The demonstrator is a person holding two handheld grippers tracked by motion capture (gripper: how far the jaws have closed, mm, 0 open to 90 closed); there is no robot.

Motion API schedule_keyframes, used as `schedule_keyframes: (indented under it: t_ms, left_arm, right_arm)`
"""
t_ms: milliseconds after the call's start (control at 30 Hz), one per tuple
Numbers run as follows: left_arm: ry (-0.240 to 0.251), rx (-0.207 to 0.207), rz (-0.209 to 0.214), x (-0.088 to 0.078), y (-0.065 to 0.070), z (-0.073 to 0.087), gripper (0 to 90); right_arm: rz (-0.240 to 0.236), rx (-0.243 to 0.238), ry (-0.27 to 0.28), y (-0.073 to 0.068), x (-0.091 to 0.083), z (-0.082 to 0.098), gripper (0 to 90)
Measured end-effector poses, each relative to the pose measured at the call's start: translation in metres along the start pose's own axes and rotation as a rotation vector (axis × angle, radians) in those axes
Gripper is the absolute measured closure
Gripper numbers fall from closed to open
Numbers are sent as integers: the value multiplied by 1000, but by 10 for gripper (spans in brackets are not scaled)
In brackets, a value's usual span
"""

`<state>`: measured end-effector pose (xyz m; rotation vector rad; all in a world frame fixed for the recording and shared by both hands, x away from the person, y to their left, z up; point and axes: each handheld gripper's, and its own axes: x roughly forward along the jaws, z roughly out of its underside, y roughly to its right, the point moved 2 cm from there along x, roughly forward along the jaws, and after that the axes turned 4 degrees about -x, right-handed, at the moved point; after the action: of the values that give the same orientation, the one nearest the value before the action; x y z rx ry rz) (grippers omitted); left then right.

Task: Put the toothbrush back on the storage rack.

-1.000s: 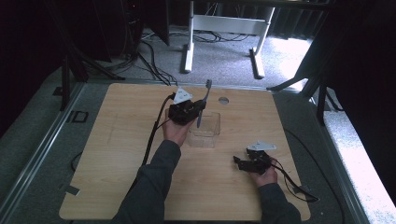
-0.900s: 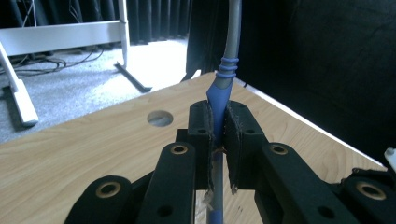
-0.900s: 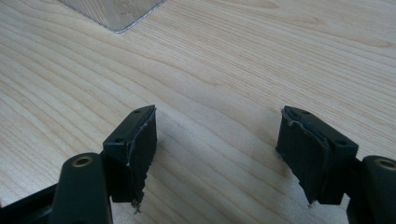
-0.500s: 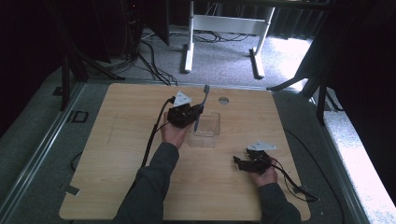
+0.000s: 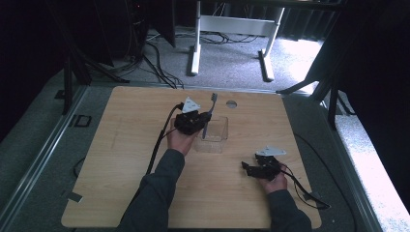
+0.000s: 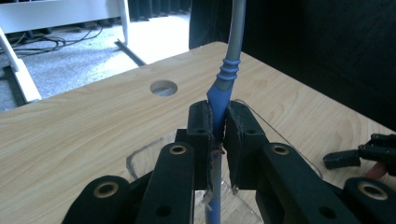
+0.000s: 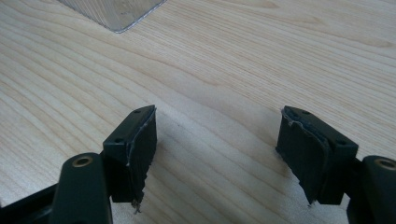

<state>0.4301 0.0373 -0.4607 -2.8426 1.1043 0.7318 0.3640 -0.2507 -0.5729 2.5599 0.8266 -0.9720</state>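
A light wooden table point(image 5: 121, 159) is seen from above, with a small round hole point(image 5: 231, 104) set near its far edge (the same hole appears beyond the jaws in the left gripper view point(image 6: 163, 87)). A clear plastic container point(image 5: 215, 140) stands on the table a little right of centre, closer to the far edge than to the near one; one of its corners is caught at the top of the right gripper view point(image 7: 114, 14).

The left gripper point(image 5: 205, 118) is held at the far left side of the container, over its rim. Its jaws are pressed together on a toothbrush point(image 5: 209, 116), which is gripped upright with a slight tilt. In the left gripper view the blue part of the toothbrush point(image 6: 219, 98) is clamped between the two pads, the grey stem is carried up out of the top of the frame, and the lower end is pointed down into the container.

The right gripper point(image 5: 246, 168) is kept low over the table at the near right, well apart from the container. In the right gripper view its jaws are spread wide, nothing is held between them, and bare wood is seen in the gap
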Motion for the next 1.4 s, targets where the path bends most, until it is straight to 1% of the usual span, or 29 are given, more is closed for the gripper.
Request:
schedule_keyframes:
  t_ms: [133, 167, 200, 233, 333, 367, 533, 633, 700, 767, 800, 833, 867, 900, 933, 967, 1000, 1033, 1067, 1100, 1167, 1200, 1267, 1333, 1367, 1400]
  left_arm:
    - [-12, 6, 3, 1, 1, 3, 804]
    - [-28, 16, -2, 2, 1, 5, 804]
    - [-28, 16, -2, 2, 1, 5, 803]
    - [-42, 23, -4, 2, 2, 8, 802]
    - [-51, 26, -3, 2, 2, 10, 802]
    - [-62, 34, -1, 2, 2, 12, 803]
    - [-67, 40, -5, 1, 3, 13, 810]
    - [-82, 47, -9, 0, 3, 15, 812]
    - [-84, 45, -5, 0, 3, 15, 812]
    - [-102, 46, -5, 1, 4, 16, 811]
    - [-102, 46, -5, 1, 4, 16, 811]
    - [-122, 51, -6, 3, 4, 18, 809]
    - [-122, 51, -6, 3, 4, 18, 806]
    - [-141, 57, -6, 5, 4, 20, 804]
    - [-141, 57, -6, 5, 4, 20, 799]
    - [-157, 65, 1, 6, 4, 22, 780]
    - [-157, 65, 1, 6, 4, 22, 746]
    - [-153, 74, 3, 7, 6, 23, 687]
    - [-153, 74, 3, 7, 6, 23, 639]
    - [-146, 81, -5, 7, 7, 23, 594]
    - [-148, 80, -13, 7, 7, 24, 497]
    - [-148, 80, -13, 7, 7, 24, 467]
    - [-149, 73, -14, 6, 6, 23, 431]
    - [-136, 66, -24, 3, 6, 23, 422]
    - [-126, 53, -27, 1, 5, 21, 417]
    - [-126, 53, -27, 1, 5, 21, 418]
  right_arm:
    - [-1, 1, 0, 0, 0, 0, 280]
    - [-1, 1, -1, 0, 0, 0, 280]
    - [-1, 1, -1, 0, 0, 0, 280]
    - [-1, 2, -1, 0, 0, 0, 280]
    - [0, 2, -1, 0, 0, 0, 280]
    - [-1, 2, -1, 0, 0, 0, 280]
    - [-1, 2, -1, 0, 0, 0, 280]
    - [0, 2, -1, 0, 0, 0, 280]
    - [0, 2, -1, 0, 0, 0, 280]
    - [0, 2, -1, 0, 0, 0, 280]
    - [0, 2, -1, 0, 0, 0, 280]
    - [0, 3, -1, 0, 0, 0, 280]
    - [-1, 3, -1, 0, 0, 0, 280]
    - [0, 3, -1, 0, 0, 0, 280]
    - [0, 3, -1, 0, 0, 0, 280]
    - [0, 3, -1, 0, 0, 0, 280]
    - [0, 3, -1, 0, 0, 0, 280]
    - [0, 3, -1, 0, 0, 0, 280]
    - [-1, 2, -1, 0, 0, 0, 280]
    - [-1, 2, 0, 0, 0, 0, 280]
    - [-1, 2, -1, 0, 0, 0, 280]
    - [-1, 2, -1, 0, 0, 0, 280]
    - [0, 2, -1, 0, 0, 0, 280]
    - [0, 2, -1, 0, 0, 0, 280]
    - [0, 1, -1, 0, 0, 0, 280]
    - [0, 1, -1, 0, 0, 0, 280]
